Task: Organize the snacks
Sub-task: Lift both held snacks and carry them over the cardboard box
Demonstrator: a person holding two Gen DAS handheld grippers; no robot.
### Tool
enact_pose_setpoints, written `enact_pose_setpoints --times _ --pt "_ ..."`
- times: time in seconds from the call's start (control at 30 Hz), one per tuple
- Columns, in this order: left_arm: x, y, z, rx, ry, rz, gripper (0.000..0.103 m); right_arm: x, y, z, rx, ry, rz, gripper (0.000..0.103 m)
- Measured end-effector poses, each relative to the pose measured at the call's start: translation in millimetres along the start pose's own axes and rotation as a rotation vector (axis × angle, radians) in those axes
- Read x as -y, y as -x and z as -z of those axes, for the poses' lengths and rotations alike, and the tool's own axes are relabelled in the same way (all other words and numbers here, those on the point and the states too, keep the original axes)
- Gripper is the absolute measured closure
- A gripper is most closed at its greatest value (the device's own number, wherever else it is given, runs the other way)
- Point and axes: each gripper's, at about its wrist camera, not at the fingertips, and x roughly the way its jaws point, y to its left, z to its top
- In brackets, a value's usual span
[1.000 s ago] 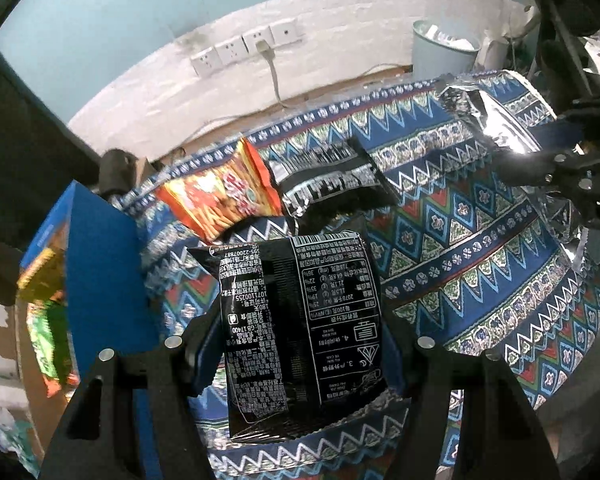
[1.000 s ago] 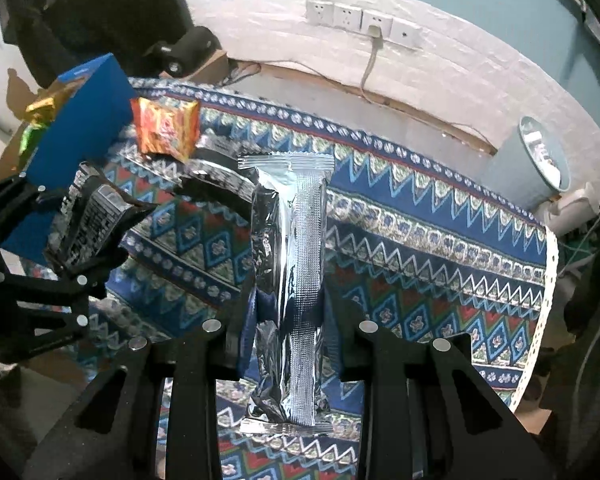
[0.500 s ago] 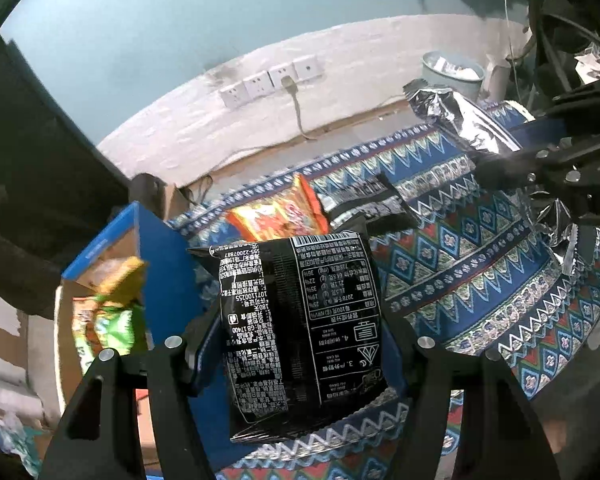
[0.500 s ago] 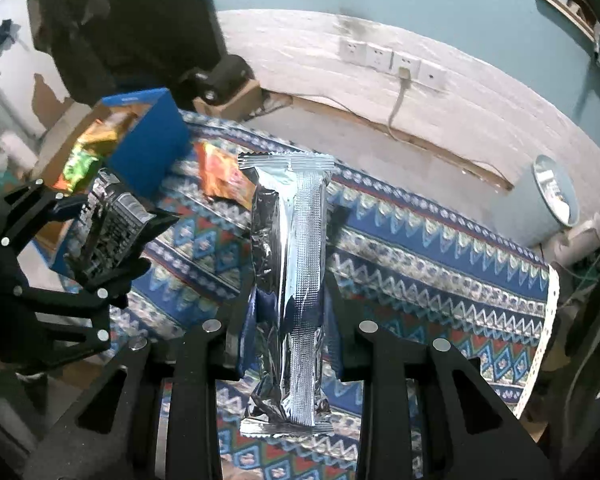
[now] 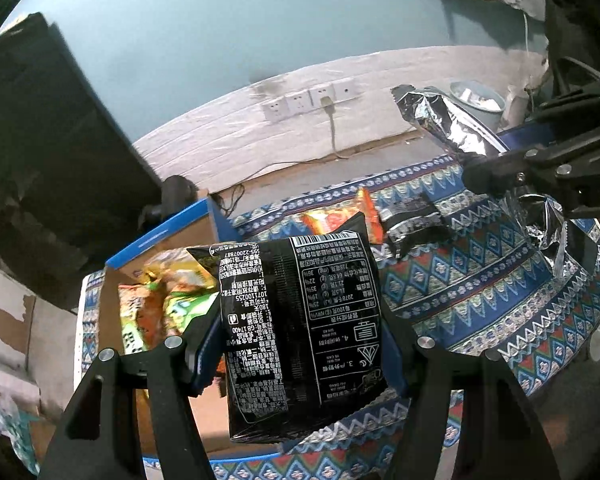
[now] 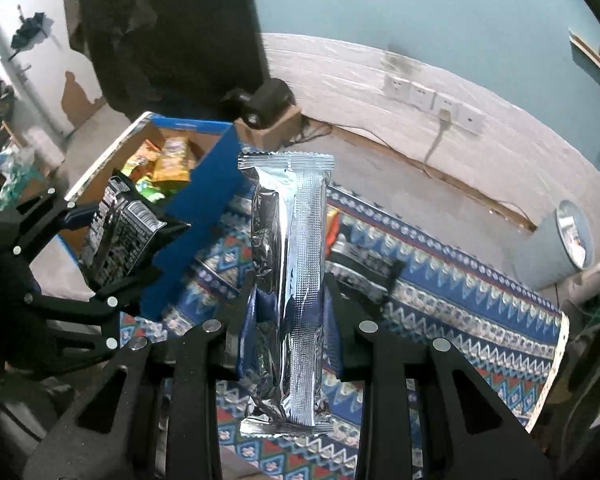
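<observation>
My left gripper (image 5: pixel 300 344) is shut on a black snack packet (image 5: pixel 300 332) and holds it above the near edge of an open blue cardboard box (image 5: pixel 159 236) that holds several colourful snack bags (image 5: pixel 155 304). In the right wrist view the left gripper (image 6: pixel 111 248), its black packet (image 6: pixel 119 236) and the box (image 6: pixel 195 184) are at the left. My right gripper (image 6: pixel 287 320) is shut on a long silver foil packet (image 6: pixel 287 280), held above the patterned cloth. The silver packet also shows in the left wrist view (image 5: pixel 452 128).
An orange snack bag (image 5: pixel 332 216) and a black packet (image 5: pixel 412 228) lie on the patterned blue cloth (image 5: pixel 480 300) right of the box. A grey waste bin (image 6: pixel 568 240) stands at the far right by the white wall with sockets (image 6: pixel 432 96). A dark cabinet (image 5: pixel 39 152) stands behind the box.
Both grippers have lifted and swung left toward the blue box with their packets. The box's open top and the bags inside have come into view.
</observation>
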Motion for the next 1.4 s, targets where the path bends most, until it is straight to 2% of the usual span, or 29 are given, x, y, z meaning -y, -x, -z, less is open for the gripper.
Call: enact_pose_setpoints --times 0.33,0.67,1.07,1.4 --pt "-43 9 14 0.024 0.057 -0.032 0.036 -38 -13 -27 0.001 0.055 -0.043 0.075" --pt "-89 1 33 0.000 0.139 -0.058 0.036 -88 -33 -54 -0.008 0.111 -0.100 0.075" --pt "-152 -9 53 -0.022 0.225 -0.132 0.036 -137 -62 -80 -0.028 0.165 -0.149 0.075" --pt "-186 -18 73 -0.057 0.294 -0.140 0.036 -174 -89 -92 -0.049 0.191 -0.176 0.074"
